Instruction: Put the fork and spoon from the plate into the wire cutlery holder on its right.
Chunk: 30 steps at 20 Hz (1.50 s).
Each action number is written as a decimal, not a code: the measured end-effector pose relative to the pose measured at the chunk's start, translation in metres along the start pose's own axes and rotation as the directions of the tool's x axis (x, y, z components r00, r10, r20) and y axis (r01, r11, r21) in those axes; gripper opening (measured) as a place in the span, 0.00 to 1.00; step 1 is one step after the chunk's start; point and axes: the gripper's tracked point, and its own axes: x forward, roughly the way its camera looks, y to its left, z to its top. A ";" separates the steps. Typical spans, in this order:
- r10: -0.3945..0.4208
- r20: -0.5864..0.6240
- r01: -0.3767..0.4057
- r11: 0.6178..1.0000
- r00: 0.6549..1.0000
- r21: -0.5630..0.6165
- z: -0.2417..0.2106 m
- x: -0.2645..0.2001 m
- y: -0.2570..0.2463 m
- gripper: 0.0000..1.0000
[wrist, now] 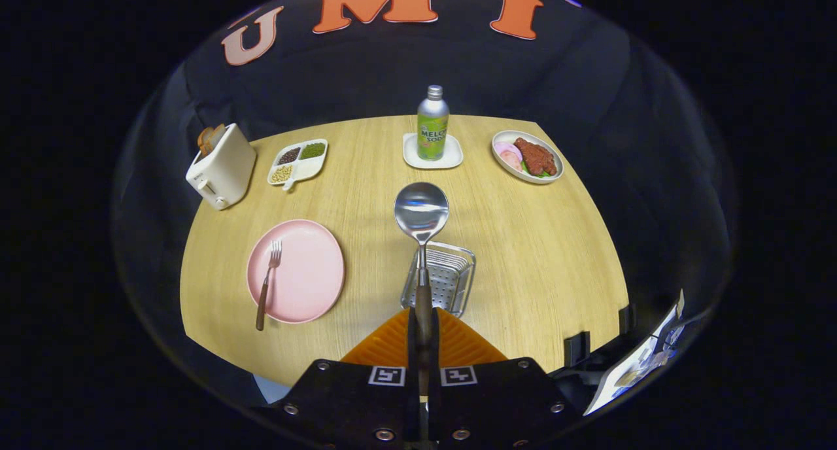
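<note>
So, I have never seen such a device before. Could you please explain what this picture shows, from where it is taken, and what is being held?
The camera rides on a hand-held two-finger gripper and looks forward along its fingers. Both fingers are shut on a spoon by its handle, bowl pointing ahead, above a wire cutlery holder. The wooden table also bears a pink plate with a fork, a toaster, a divided snack tray, a bottle on a coaster and a food dish.

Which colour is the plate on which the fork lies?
Pink, seen in the gripper view: the plate lies left of the tool, which grips the spoon.
</note>
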 end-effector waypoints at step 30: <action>0.148 -0.455 -0.206 0.975 0.878 -0.081 -0.019 0.054 -0.024 0.10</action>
